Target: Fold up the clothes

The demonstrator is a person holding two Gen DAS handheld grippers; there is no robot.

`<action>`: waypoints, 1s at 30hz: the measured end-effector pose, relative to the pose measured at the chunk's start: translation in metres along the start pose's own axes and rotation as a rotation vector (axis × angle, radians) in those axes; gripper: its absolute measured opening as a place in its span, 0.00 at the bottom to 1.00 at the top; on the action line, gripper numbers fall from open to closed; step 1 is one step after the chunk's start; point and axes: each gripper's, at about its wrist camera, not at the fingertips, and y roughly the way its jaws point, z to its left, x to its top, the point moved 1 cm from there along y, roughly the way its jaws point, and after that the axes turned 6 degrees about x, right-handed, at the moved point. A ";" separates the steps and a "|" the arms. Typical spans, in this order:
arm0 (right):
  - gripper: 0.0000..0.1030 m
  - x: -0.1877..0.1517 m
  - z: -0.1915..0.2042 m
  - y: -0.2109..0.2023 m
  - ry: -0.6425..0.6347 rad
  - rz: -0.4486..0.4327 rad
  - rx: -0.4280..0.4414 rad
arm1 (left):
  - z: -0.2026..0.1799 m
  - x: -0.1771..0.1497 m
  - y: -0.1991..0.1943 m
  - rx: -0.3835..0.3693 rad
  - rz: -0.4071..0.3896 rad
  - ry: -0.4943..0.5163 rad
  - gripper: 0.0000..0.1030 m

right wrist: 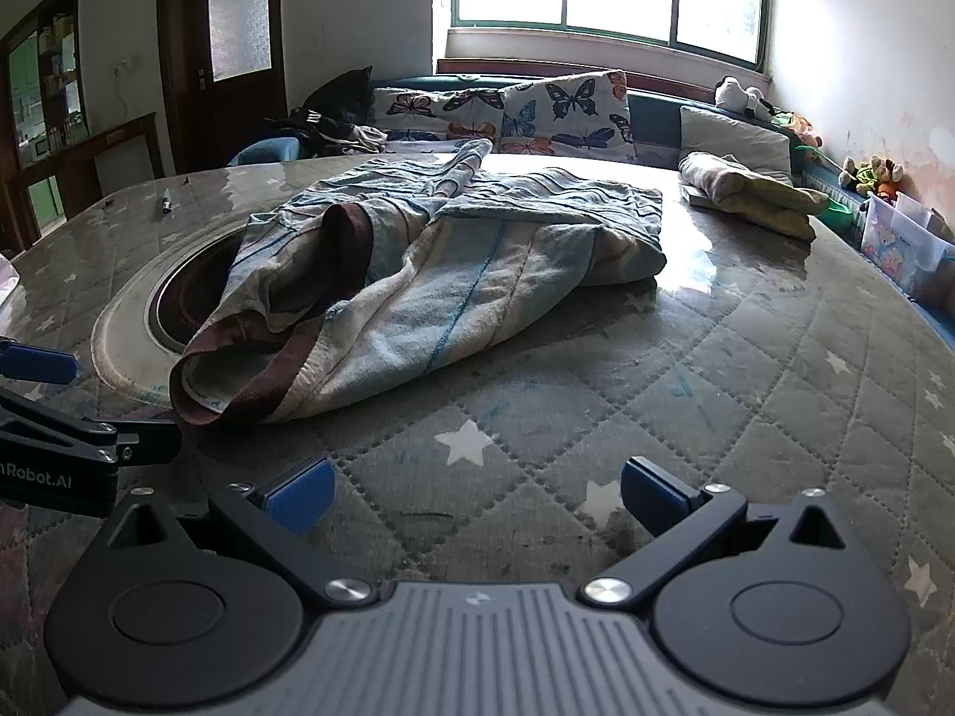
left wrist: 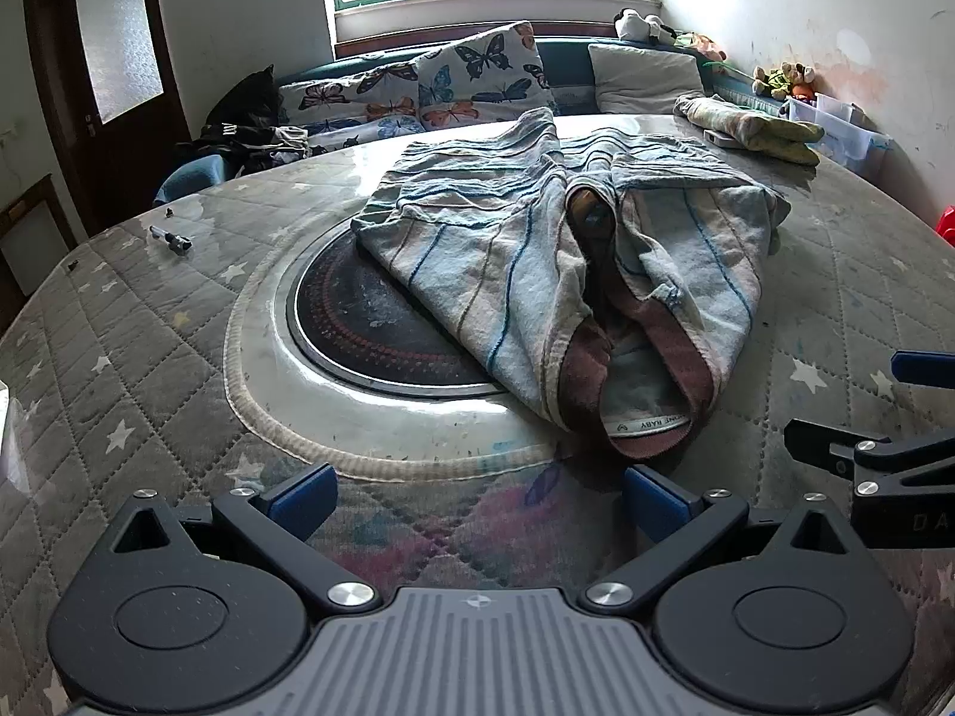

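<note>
Crumpled pale-blue striped trousers with a brown waistband [left wrist: 555,274] lie unfolded ahead of both claws on the quilted star-patterned table cover [left wrist: 137,358], the waistband end turned toward the claws and the legs running away toward the far edge. Part of the garment drapes over the round black inset plate [left wrist: 370,328] set in the tabletop, which sits ahead and to the left of the left gripper [left wrist: 477,492]. That claw hangs just short of the waistband, its blue-padded jaws spread wide with nothing between them. The right gripper [right wrist: 474,489] hovers beside it, likewise wide open and empty, with the waistband [right wrist: 239,394] ahead and to its left and bare cover straight in front. Farther ahead and to the right of both claws rests a folded yellow-and-pale cloth bundle [right wrist: 752,191]. Beyond the table's far edge stand butterfly-print cushions [left wrist: 477,77] on a teal bench. A small dark pen-like object [left wrist: 172,238] lies far ahead to the left.
</note>
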 end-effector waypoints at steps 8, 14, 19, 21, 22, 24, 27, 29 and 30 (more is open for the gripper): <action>1.00 0.004 0.000 0.004 0.000 0.004 0.007 | -0.001 0.005 0.003 -0.004 0.005 0.000 1.00; 1.00 0.008 0.001 0.007 -0.005 0.006 0.011 | 0.000 0.010 0.006 -0.005 0.005 -0.001 1.00; 1.00 0.014 0.003 0.011 -0.014 0.010 0.019 | 0.002 0.015 0.007 -0.008 -0.002 0.000 1.00; 1.00 0.016 0.003 0.014 -0.023 0.011 0.021 | 0.003 0.018 0.008 -0.011 -0.005 0.003 1.00; 1.00 0.018 0.003 0.015 -0.027 0.012 0.021 | 0.003 0.019 0.008 -0.013 -0.007 0.004 1.00; 1.00 0.021 0.003 0.018 -0.035 0.014 0.022 | 0.004 0.024 0.009 -0.019 -0.014 0.004 1.00; 1.00 0.027 0.002 0.019 -0.042 0.011 0.029 | 0.007 0.034 0.010 -0.029 -0.033 -0.001 1.00; 1.00 0.032 0.001 0.020 -0.051 0.010 0.035 | 0.009 0.041 0.010 -0.036 -0.045 -0.005 1.00; 1.00 0.034 0.001 0.020 -0.056 0.010 0.038 | 0.010 0.045 0.010 -0.039 -0.051 -0.007 1.00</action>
